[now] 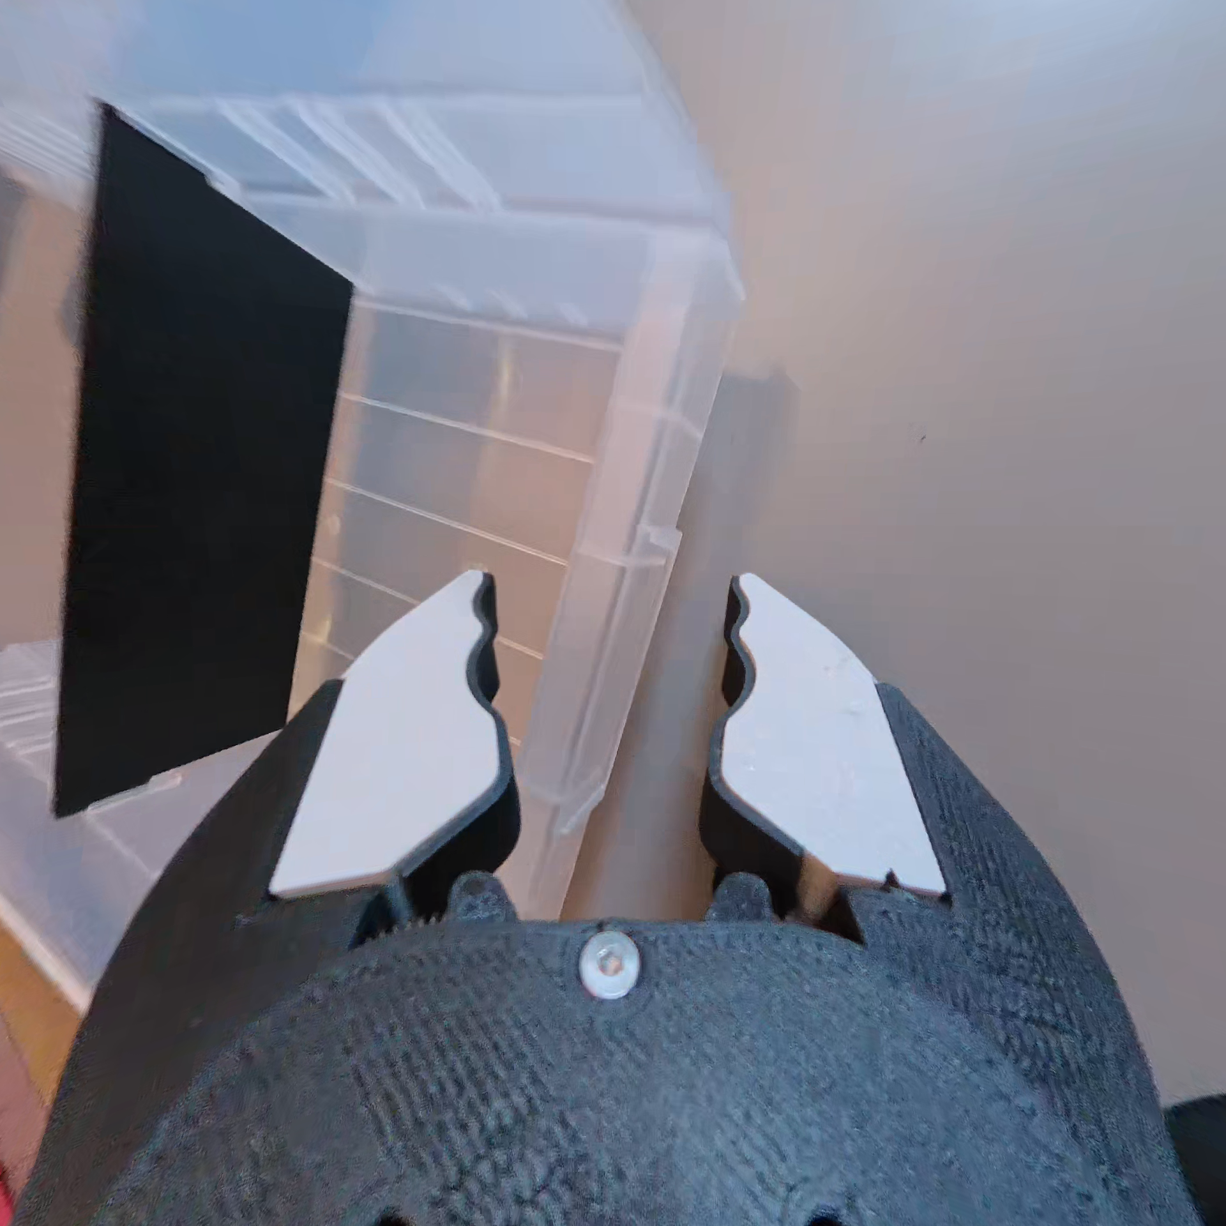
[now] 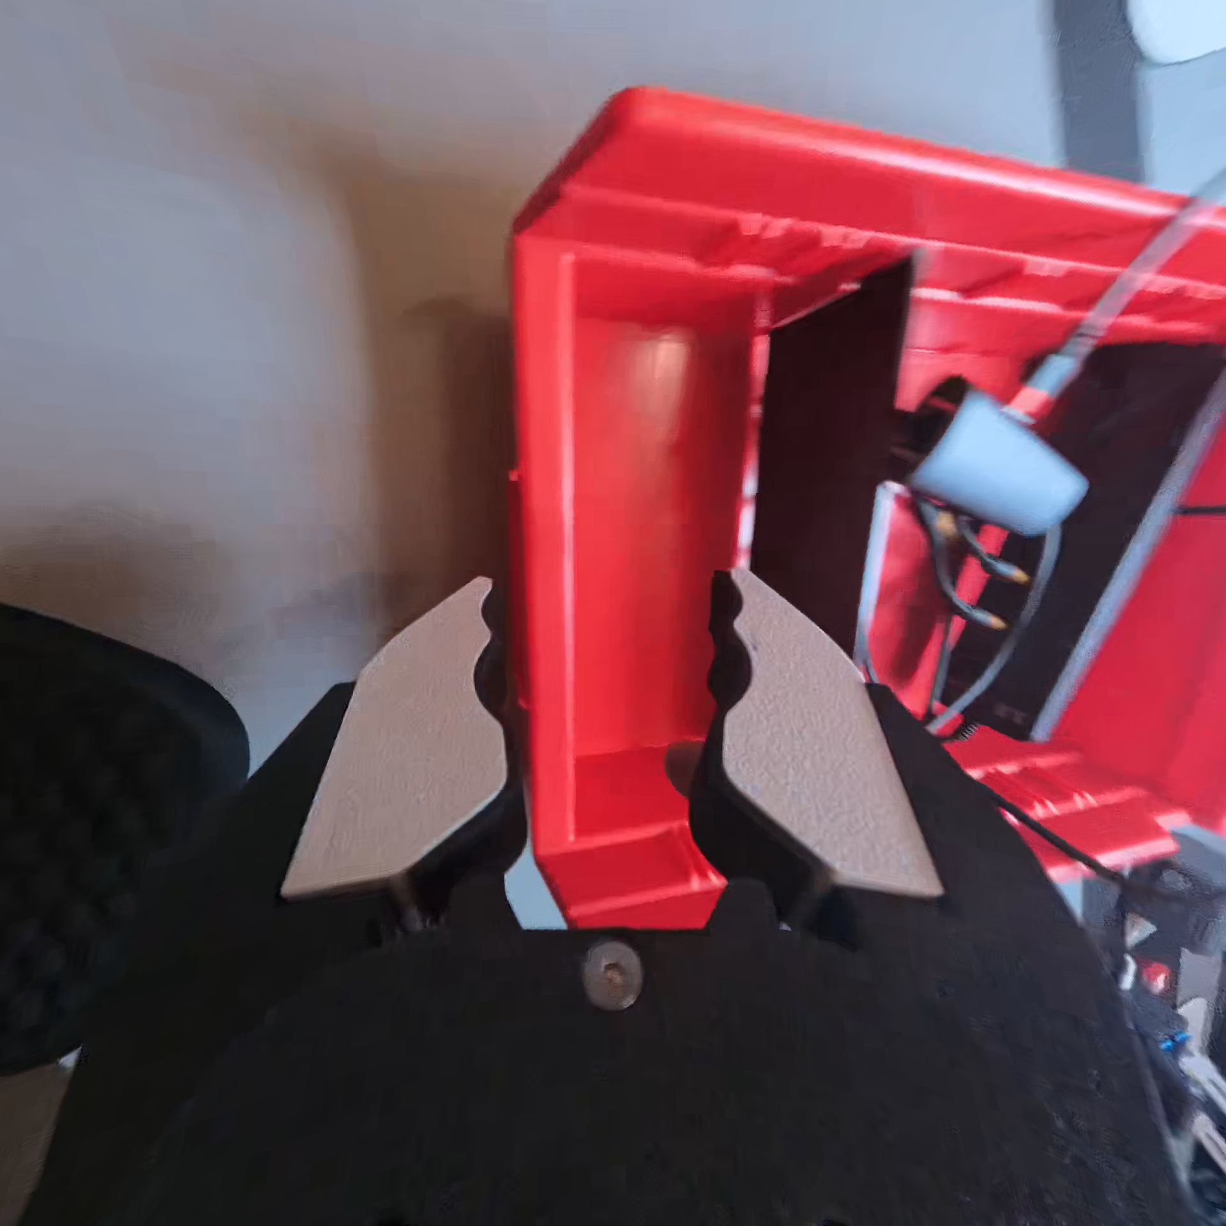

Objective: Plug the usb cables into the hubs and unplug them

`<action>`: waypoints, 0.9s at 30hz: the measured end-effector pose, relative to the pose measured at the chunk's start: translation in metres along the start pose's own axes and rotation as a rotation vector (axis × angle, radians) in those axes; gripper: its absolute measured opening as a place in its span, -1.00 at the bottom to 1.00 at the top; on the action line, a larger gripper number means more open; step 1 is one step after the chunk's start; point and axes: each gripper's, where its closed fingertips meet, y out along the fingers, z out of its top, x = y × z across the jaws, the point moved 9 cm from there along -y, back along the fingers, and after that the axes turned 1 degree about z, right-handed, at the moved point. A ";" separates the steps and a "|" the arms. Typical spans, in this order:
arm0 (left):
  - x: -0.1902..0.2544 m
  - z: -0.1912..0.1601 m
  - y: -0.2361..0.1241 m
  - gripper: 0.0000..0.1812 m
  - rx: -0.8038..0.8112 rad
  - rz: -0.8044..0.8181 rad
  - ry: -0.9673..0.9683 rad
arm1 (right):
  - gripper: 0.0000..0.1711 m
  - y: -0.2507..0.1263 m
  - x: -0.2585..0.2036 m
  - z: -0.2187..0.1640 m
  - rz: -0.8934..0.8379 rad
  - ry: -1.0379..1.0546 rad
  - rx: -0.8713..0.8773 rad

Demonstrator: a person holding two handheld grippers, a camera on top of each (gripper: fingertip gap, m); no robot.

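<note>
My left gripper [image 1: 610, 584] is open and empty, pointing at the corner of a clear plastic bin [image 1: 477, 398]; no cable or hub shows in that view. My right gripper [image 2: 609, 580] is open and empty, with its fingers either side of the end compartment of a red plastic bin [image 2: 630, 464]. In the neighbouring compartment, to the right, lies a pale grey block [image 2: 995, 464] with a grey cable [image 2: 1128, 278] running from it. Thin dark cables with gold-tipped plugs [image 2: 975, 570] lie beside it. Both views are blurred.
A black panel [image 1: 199, 464] stands against the clear bin. A black divider [image 2: 829, 431] splits the red bin. The dark rounded body of the other gripper [image 2: 99, 829] sits at lower left. Tangled dark wires [image 2: 1161, 929] lie at lower right. A beige surface [image 1: 995, 332] lies behind.
</note>
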 end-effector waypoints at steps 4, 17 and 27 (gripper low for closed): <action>0.000 0.009 0.018 -0.62 0.018 0.013 0.094 | -0.46 0.046 -0.013 0.010 -0.021 -0.117 -0.111; 0.096 0.114 0.025 -0.65 0.249 -0.022 0.472 | -0.62 0.032 -0.124 0.044 -0.129 -0.473 -0.003; 0.119 0.138 -0.012 -0.66 0.541 -0.136 0.430 | -0.67 -0.055 -0.217 0.040 0.095 -0.247 0.647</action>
